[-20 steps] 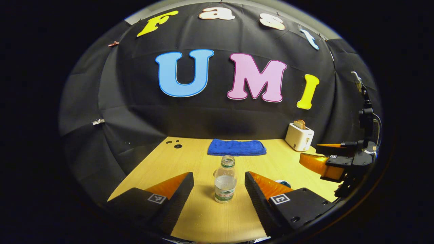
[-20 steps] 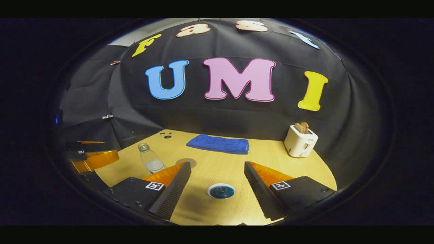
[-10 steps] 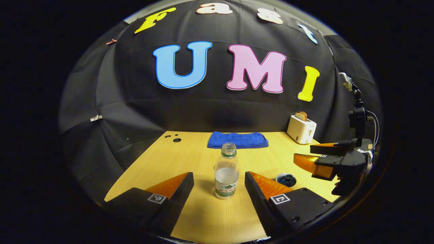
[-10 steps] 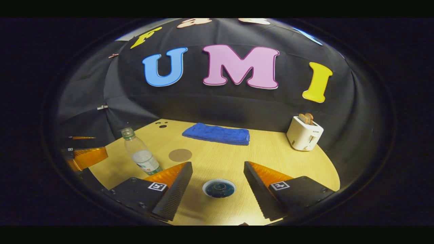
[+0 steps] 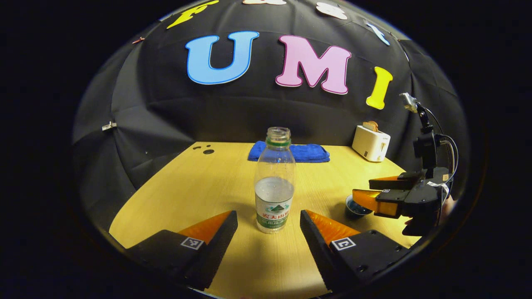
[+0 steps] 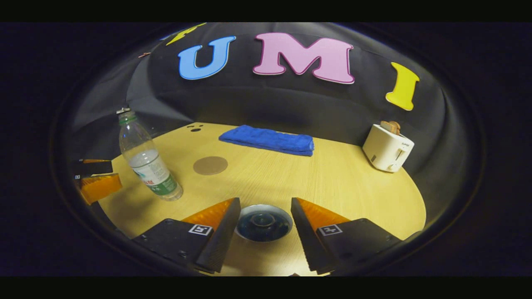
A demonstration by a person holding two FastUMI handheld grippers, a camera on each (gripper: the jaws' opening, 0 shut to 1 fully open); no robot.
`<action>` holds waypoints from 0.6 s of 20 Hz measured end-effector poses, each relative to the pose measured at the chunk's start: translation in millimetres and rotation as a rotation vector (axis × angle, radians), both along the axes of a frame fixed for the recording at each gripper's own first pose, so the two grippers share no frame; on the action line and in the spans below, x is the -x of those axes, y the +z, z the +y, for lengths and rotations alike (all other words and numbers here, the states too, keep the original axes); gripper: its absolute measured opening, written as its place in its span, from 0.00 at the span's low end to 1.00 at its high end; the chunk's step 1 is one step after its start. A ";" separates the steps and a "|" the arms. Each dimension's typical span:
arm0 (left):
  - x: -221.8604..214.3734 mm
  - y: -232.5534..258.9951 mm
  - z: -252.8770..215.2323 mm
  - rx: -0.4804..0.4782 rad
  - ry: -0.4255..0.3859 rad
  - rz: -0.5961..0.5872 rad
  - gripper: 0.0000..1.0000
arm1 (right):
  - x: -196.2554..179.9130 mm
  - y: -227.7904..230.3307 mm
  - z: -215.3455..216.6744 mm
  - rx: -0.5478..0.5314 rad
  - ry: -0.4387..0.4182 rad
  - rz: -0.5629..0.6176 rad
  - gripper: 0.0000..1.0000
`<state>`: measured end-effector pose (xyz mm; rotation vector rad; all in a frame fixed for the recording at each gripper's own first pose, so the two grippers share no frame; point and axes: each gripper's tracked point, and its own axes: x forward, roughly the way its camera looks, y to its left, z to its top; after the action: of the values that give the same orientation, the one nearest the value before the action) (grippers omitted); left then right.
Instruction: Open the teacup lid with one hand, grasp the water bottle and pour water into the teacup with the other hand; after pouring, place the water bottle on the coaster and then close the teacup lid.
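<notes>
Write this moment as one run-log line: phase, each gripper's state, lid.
phase: approach | left gripper: open, water bottle ahead | right gripper: open, above teacup | lid: on

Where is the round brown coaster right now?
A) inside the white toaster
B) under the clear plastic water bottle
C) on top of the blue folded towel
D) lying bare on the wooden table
D: in the right gripper view the round brown coaster lies flat on the wooden table with nothing on it, apart from the clear plastic water bottle.
</notes>
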<state>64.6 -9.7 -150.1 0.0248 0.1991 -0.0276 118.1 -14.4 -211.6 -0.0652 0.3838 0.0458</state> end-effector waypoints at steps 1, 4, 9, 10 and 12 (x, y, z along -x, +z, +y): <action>-0.7 -2.1 -0.5 0.005 -0.001 0.004 0.95 | -2.0 -3.8 -0.5 -0.003 -0.001 0.006 0.76; -4.5 -7.0 1.0 0.012 0.002 0.014 0.95 | -7.1 -14.8 -1.1 -0.009 -0.002 0.027 0.76; -8.7 -7.9 4.7 0.013 0.017 0.021 0.95 | -9.8 -18.7 2.2 -0.019 0.009 0.034 0.61; -9.7 -7.9 4.8 0.015 0.020 0.020 0.95 | -10.1 -18.5 3.1 -0.015 0.011 0.032 0.58; -8.7 -8.4 6.7 0.018 0.026 0.023 0.95 | -12.4 -20.1 5.3 -0.021 0.018 0.034 0.56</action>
<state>73.3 -3.0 -158.5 0.0045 0.2223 -0.0036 130.5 -9.2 -231.7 -0.0474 0.4170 0.0688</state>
